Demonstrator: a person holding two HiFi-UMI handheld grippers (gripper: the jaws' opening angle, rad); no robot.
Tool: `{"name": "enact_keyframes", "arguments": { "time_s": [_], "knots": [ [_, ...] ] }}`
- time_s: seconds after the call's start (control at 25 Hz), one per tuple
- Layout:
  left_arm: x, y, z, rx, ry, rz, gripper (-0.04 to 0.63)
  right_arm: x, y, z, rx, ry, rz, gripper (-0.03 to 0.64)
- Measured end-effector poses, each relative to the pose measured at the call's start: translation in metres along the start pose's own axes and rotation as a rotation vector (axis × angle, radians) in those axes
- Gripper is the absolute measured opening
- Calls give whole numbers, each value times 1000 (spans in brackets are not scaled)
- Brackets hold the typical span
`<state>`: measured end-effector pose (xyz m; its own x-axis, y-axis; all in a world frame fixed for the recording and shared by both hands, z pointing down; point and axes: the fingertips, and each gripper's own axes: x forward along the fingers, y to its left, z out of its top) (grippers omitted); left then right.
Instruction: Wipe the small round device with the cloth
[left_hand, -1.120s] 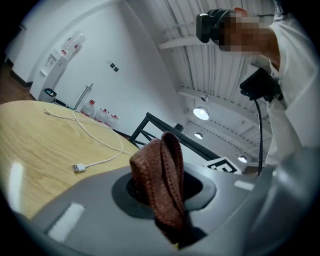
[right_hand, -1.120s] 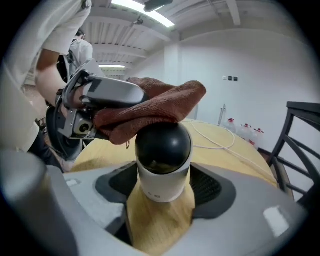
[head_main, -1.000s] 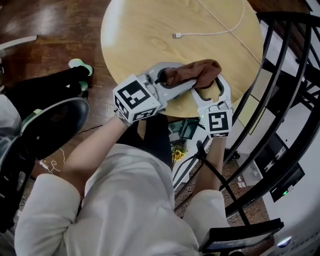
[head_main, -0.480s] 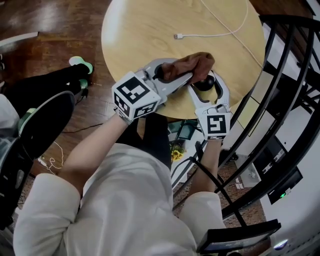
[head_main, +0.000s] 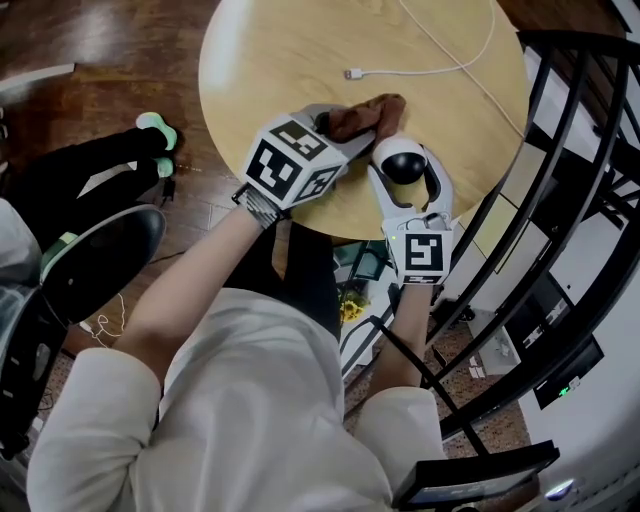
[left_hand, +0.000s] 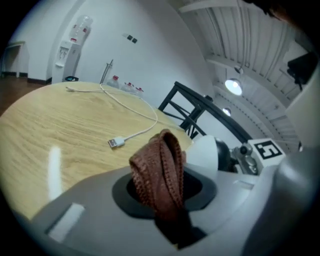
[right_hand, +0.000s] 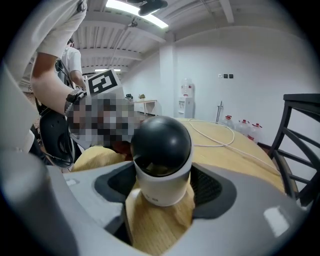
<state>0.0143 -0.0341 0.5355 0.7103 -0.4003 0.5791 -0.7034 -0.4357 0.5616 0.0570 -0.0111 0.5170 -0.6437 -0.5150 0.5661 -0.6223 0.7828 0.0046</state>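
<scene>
The small round device (head_main: 406, 167), a white body with a black dome, stands near the front edge of the round wooden table (head_main: 290, 60). My right gripper (head_main: 405, 150) is shut on it, one pad on each side of the white body (right_hand: 161, 187). A brown cloth (head_main: 365, 115) hangs bunched in my left gripper (head_main: 340, 128), which is shut on it. The cloth (left_hand: 157, 167) sits just left of and behind the device (left_hand: 202, 152), close to its side; whether they touch I cannot tell.
A white USB cable (head_main: 430, 65) lies across the far half of the table, its plug (left_hand: 115, 142) a little beyond the cloth. Black metal bars (head_main: 560, 150) curve along the table's right. A black shoe (head_main: 100, 260) and the person's legs are below the near edge.
The left gripper has dropped and shifted left with the cloth, coming off the device's top. The black dome, covered before, now shows. The right gripper has kept its place.
</scene>
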Motion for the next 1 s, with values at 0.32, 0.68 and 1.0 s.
{"name": "enact_keyframes", "arguments": {
  "time_s": [0.32, 0.68, 1.0],
  "knots": [
    [13, 5, -12, 299, 219, 76, 106, 3, -2, -2, 30, -23, -26, 339],
    [-58, 19, 6, 138, -83, 179, 109, 5, -9, -18, 199, -46, -163, 337],
    [-84, 1, 8, 158, -117, 174, 109, 10, -15, -28, 365, 10, -313, 330]
  ]
}}
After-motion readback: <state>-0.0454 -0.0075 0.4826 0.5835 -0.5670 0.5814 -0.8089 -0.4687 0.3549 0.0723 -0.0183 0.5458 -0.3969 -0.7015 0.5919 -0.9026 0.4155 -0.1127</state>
